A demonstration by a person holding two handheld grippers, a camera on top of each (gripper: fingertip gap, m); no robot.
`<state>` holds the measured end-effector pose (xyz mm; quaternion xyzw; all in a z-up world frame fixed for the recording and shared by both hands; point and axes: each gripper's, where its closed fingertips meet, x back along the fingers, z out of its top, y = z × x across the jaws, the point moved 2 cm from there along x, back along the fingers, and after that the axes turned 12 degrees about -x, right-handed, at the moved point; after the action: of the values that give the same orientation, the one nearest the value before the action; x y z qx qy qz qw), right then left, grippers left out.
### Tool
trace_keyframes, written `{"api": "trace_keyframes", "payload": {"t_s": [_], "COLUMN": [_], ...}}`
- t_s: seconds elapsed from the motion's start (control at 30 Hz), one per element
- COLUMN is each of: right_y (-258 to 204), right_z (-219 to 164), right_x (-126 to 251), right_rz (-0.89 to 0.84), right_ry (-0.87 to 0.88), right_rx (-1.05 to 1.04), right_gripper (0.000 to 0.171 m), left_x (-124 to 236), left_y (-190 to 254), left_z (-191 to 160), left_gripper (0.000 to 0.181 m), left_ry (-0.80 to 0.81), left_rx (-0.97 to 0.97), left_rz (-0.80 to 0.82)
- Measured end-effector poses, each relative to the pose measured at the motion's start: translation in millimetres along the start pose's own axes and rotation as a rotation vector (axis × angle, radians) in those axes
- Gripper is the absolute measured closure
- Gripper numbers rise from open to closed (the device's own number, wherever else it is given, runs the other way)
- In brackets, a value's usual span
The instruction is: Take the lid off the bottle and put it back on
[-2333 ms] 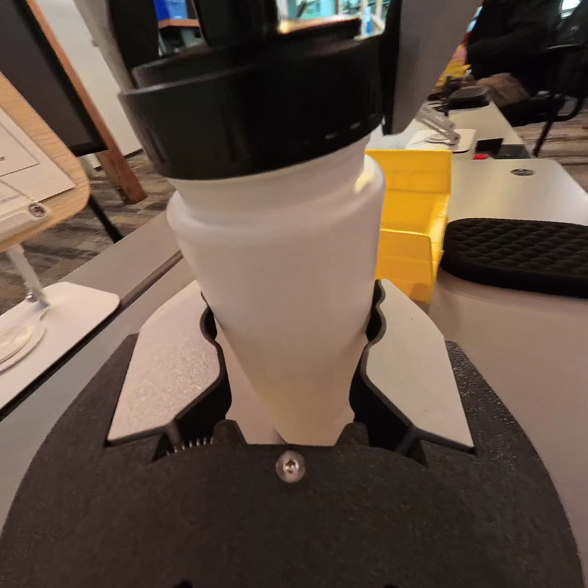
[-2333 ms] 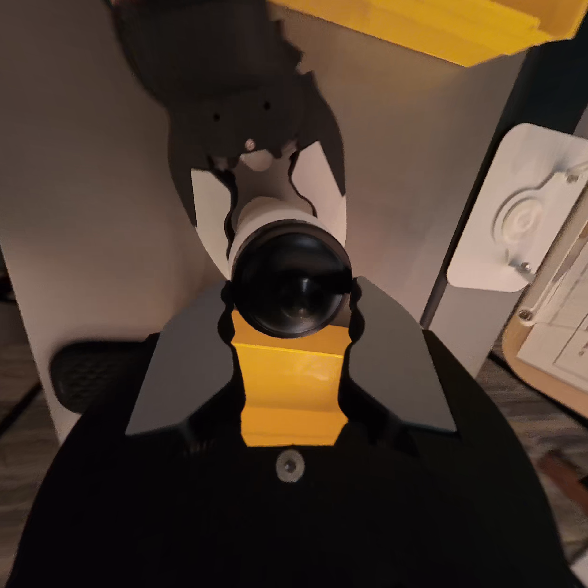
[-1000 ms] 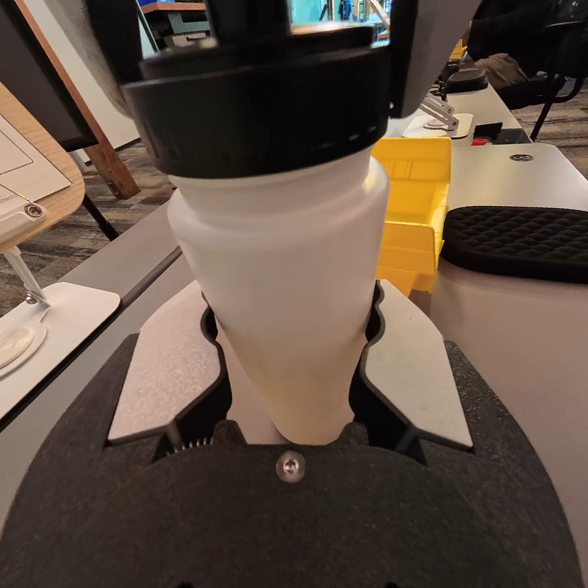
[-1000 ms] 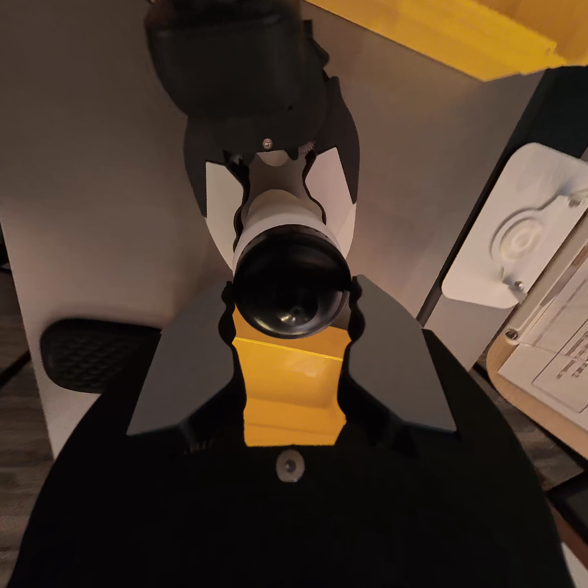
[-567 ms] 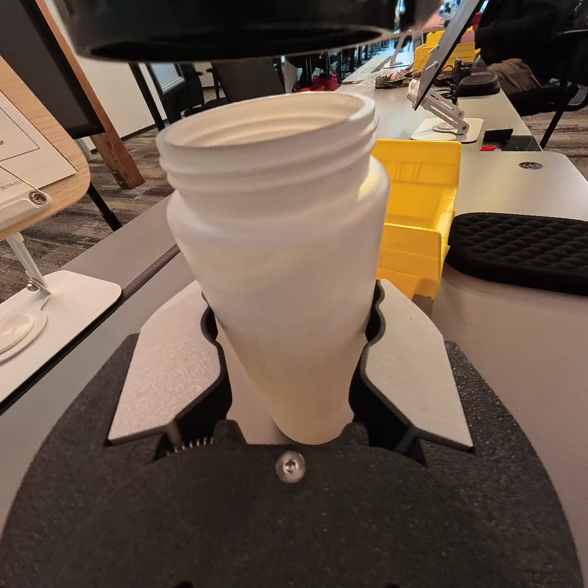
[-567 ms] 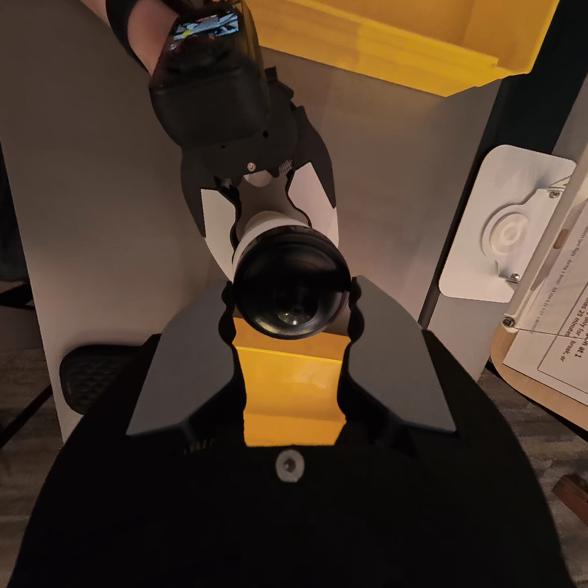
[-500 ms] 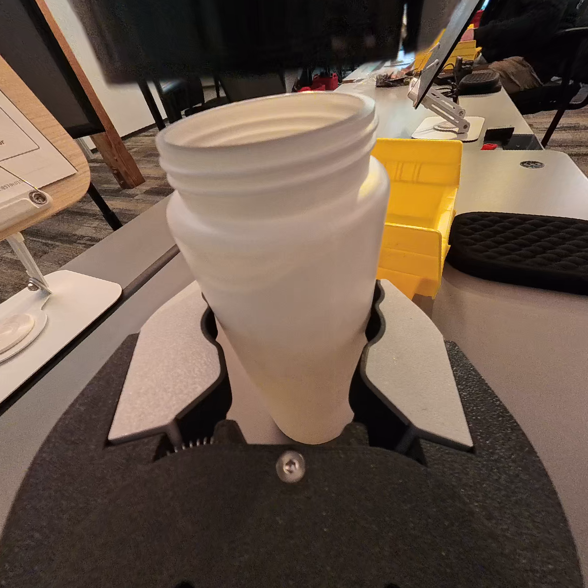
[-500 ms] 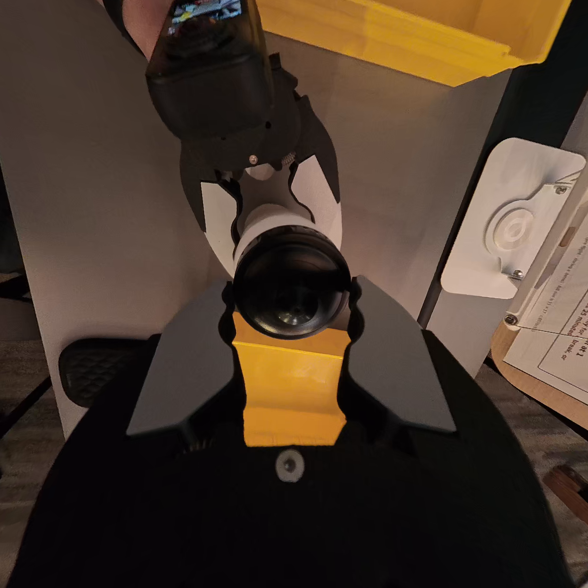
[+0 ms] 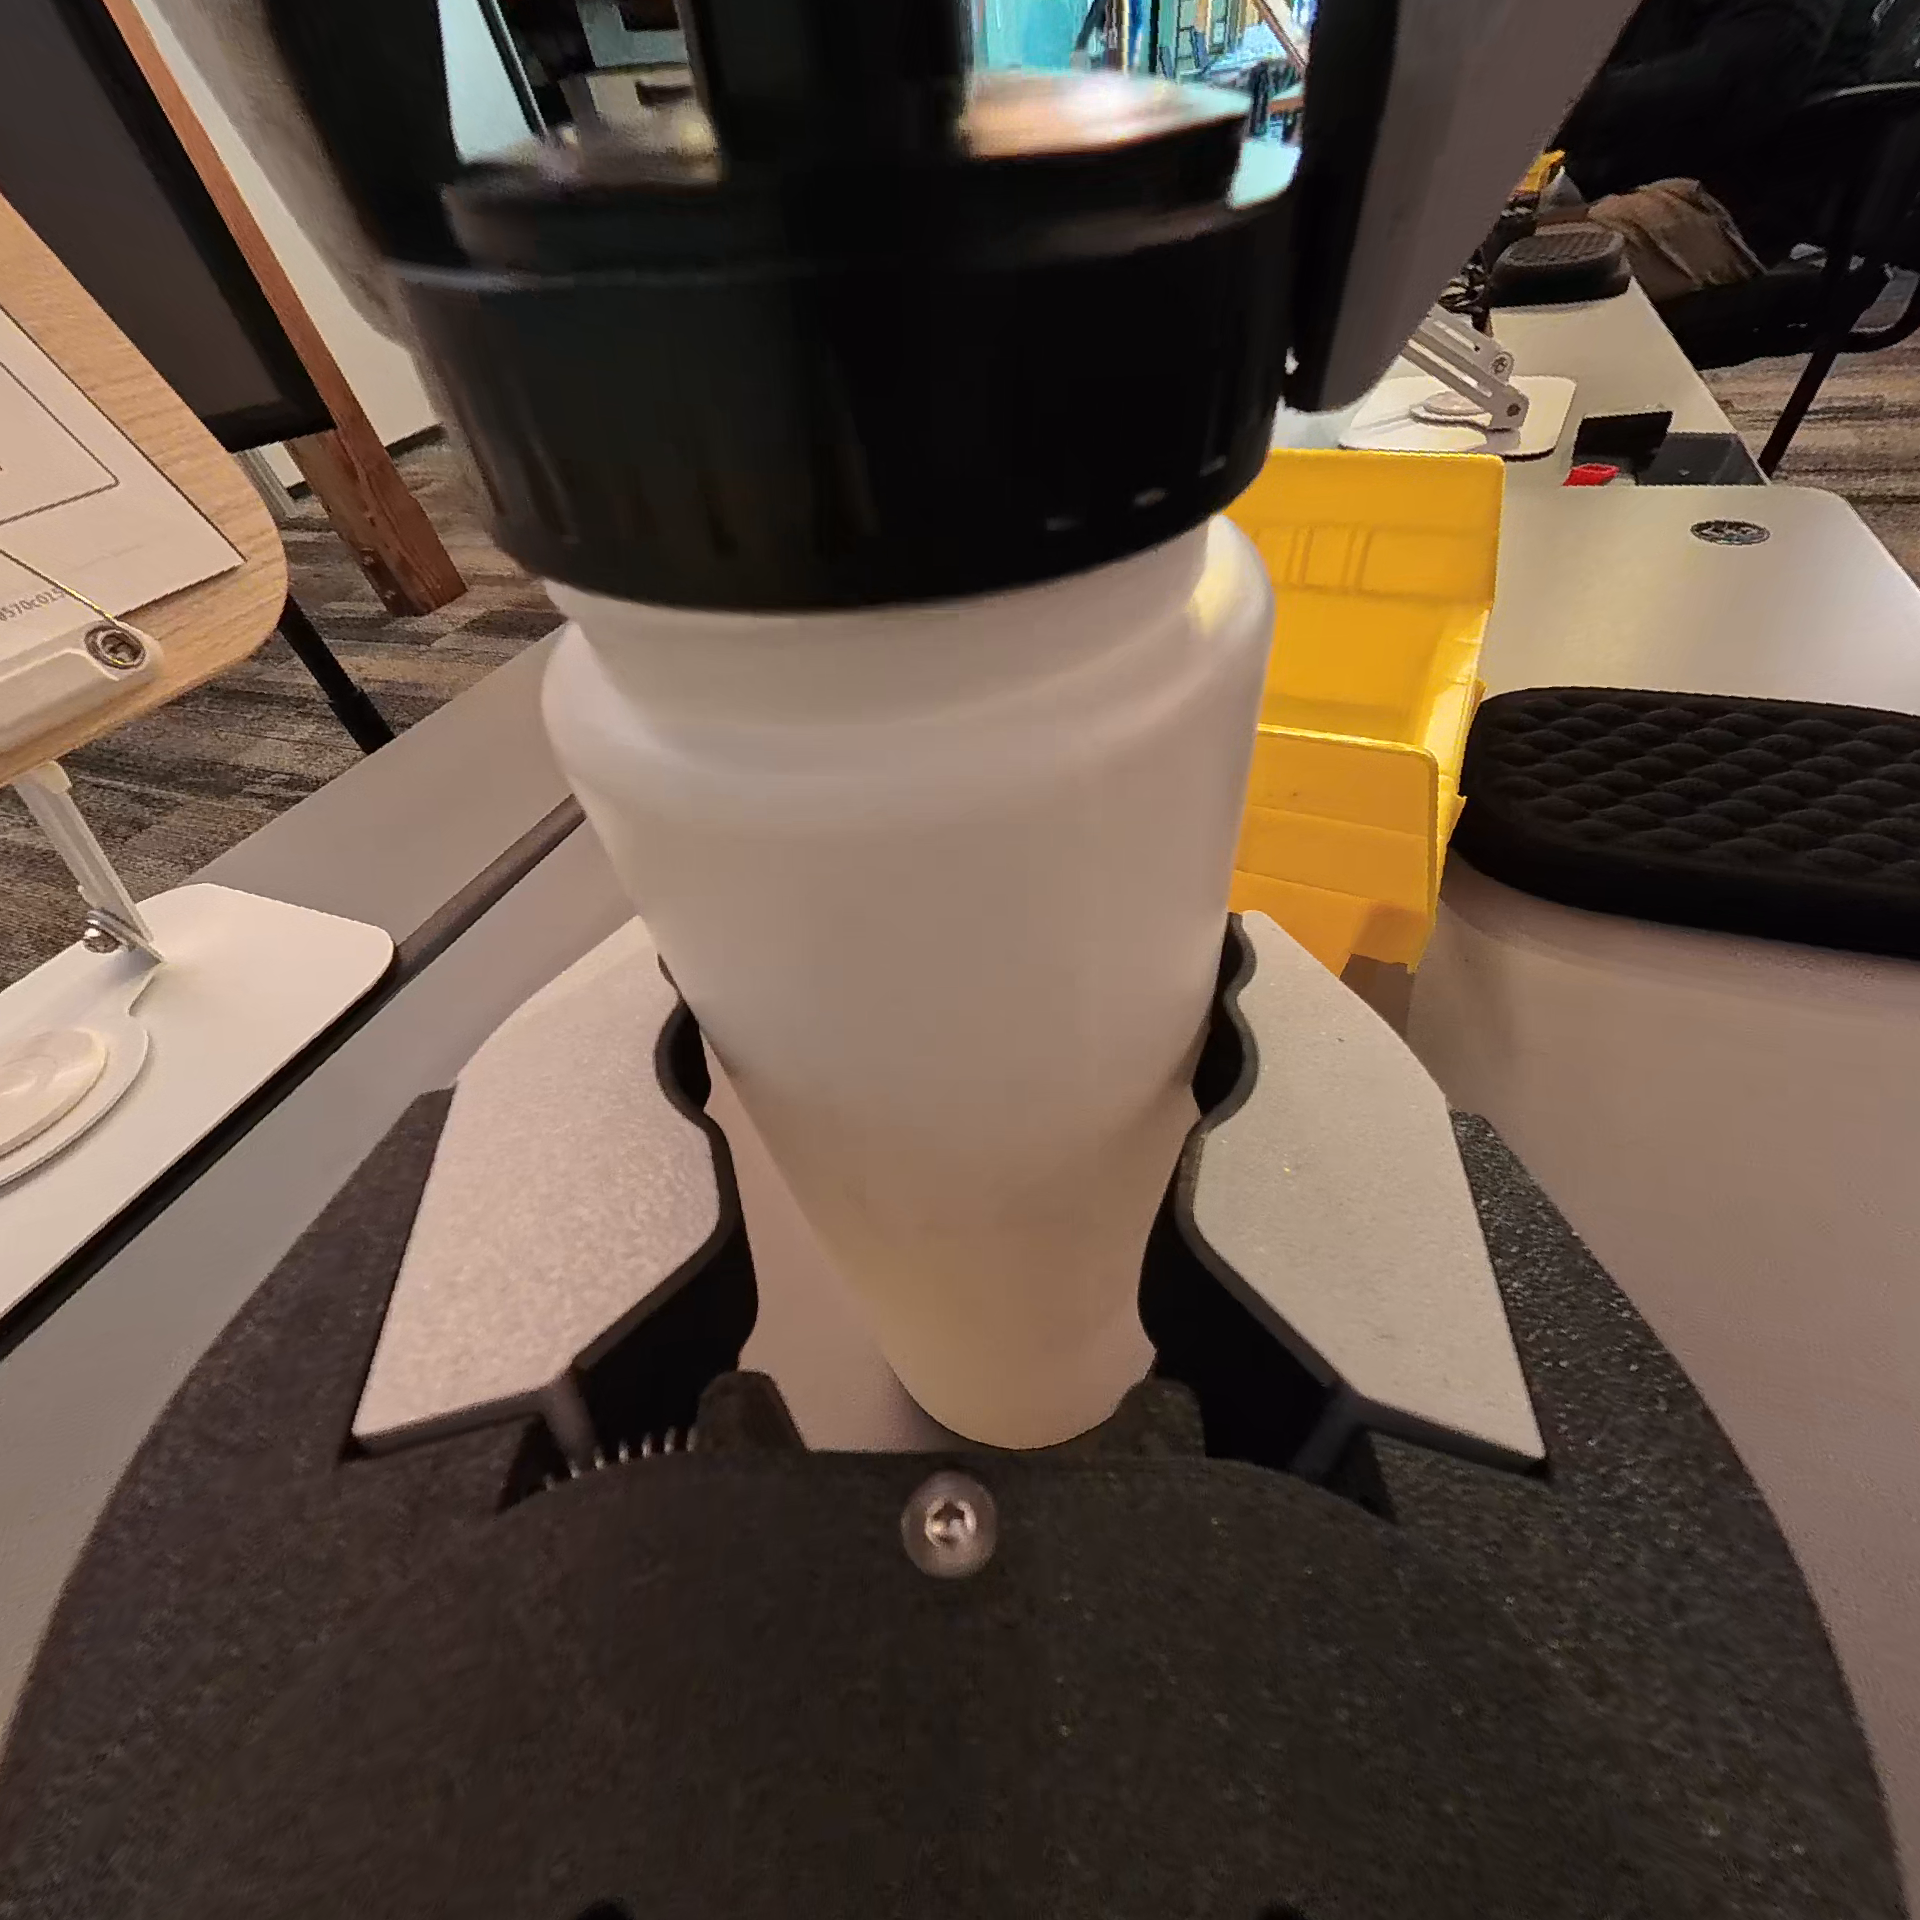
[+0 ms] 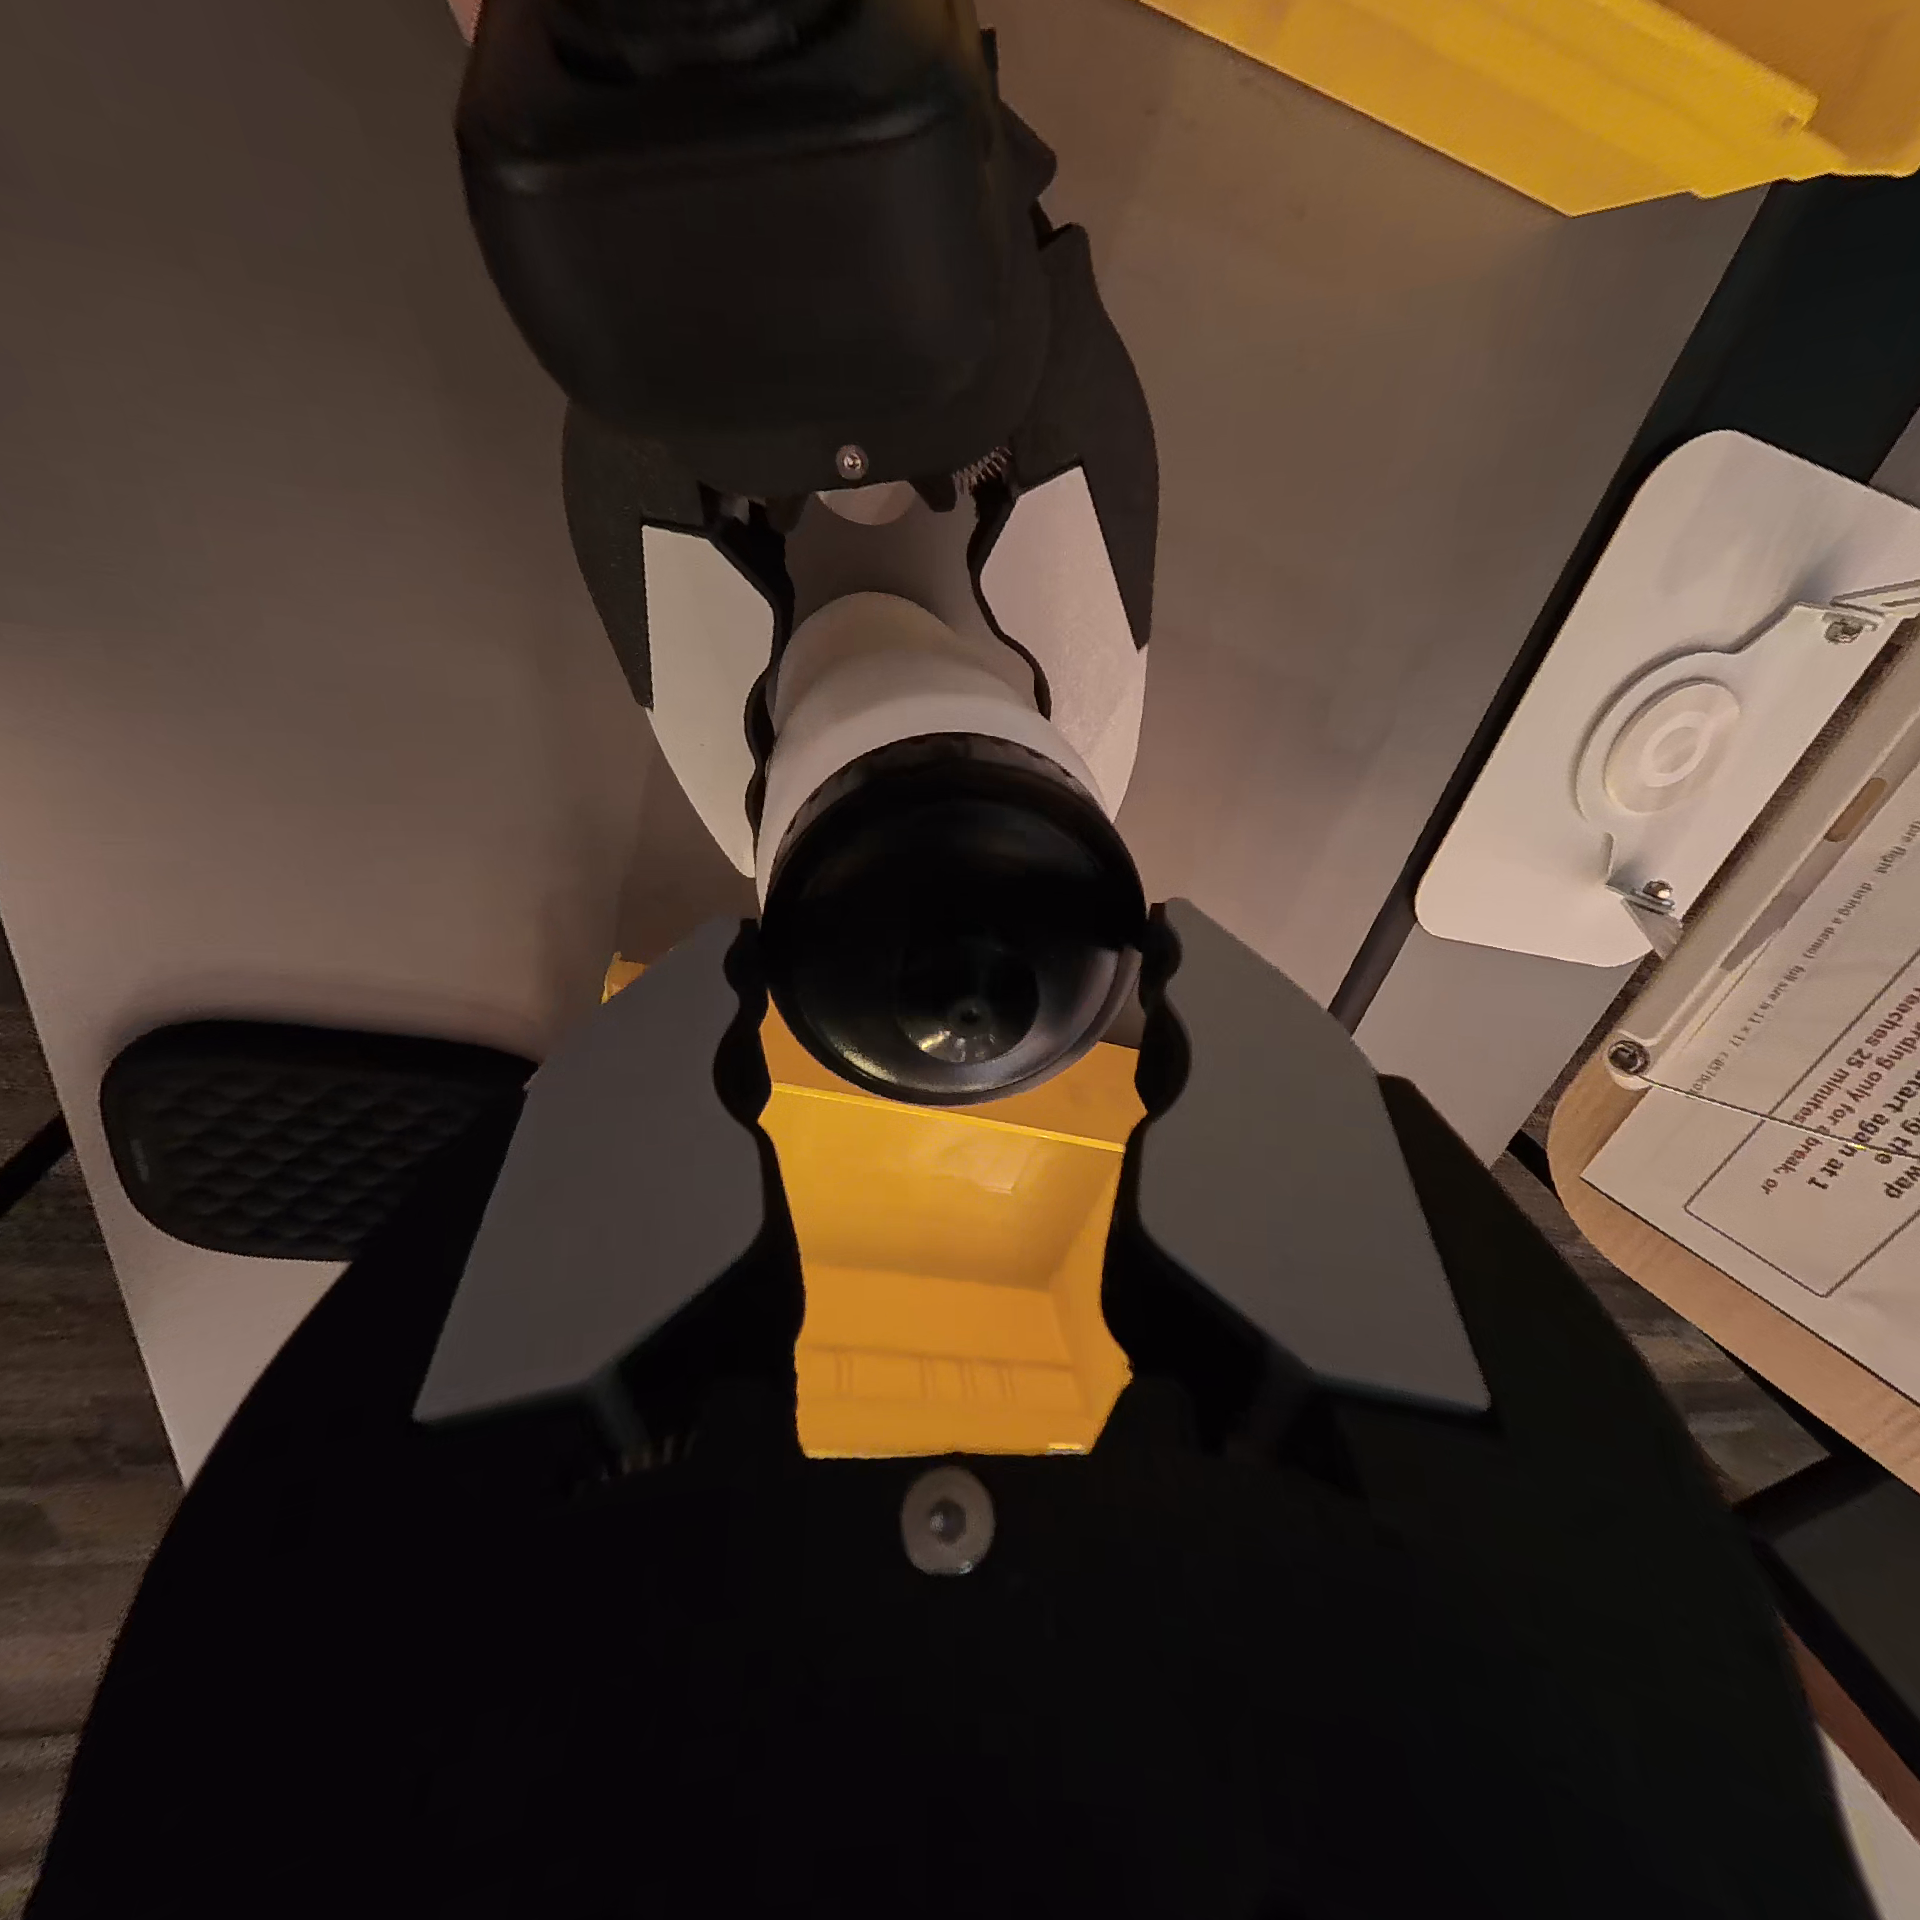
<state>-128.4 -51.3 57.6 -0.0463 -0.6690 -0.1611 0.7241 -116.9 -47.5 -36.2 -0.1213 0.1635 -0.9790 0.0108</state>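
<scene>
A white plastic bottle (image 9: 914,883) stands upright between the jaws of my left gripper (image 9: 951,987), which is shut on its lower body. A black ribbed lid (image 9: 852,416) covers the bottle's mouth and hides the neck threads. My right gripper (image 10: 951,935) comes down from above and is shut on the lid (image 10: 951,966); one of its fingers (image 9: 1382,208) shows beside the lid in the left wrist view. In the right wrist view the bottle (image 10: 894,686) runs down to the left gripper's black body (image 10: 748,208).
A yellow bin (image 9: 1351,665) stands just behind the bottle on the grey table (image 9: 1662,1143). A black textured mat (image 9: 1704,810) lies to the right. A white stand base (image 9: 156,1018) and a wooden board with paper (image 9: 104,520) are on the left.
Half a second ago the lid was lifted clear and the bottle's threaded mouth was open. The right gripper has brought the lid back down over the mouth. The left gripper has kept its hold.
</scene>
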Motion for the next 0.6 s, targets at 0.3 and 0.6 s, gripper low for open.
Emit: {"api": "trace_keyframes", "payload": {"t_s": [0.3,0.6], "right_y": [0.9,2.8], "right_z": [0.7,-0.3], "right_x": [-1.5,-2.0], "right_rz": [0.017,-0.064], "right_ry": [-0.010,-0.012], "right_rx": [-0.098,-0.618], "right_gripper": [0.100,0.100], "left_x": [-0.1,-1.5], "left_y": [-0.3,-1.1], "left_z": [-0.1,-0.5], "left_gripper": [0.088,0.088], "left_ry": [-0.006,-0.055], "left_rx": [0.008,0.033], "left_rz": [0.007,0.068]}}
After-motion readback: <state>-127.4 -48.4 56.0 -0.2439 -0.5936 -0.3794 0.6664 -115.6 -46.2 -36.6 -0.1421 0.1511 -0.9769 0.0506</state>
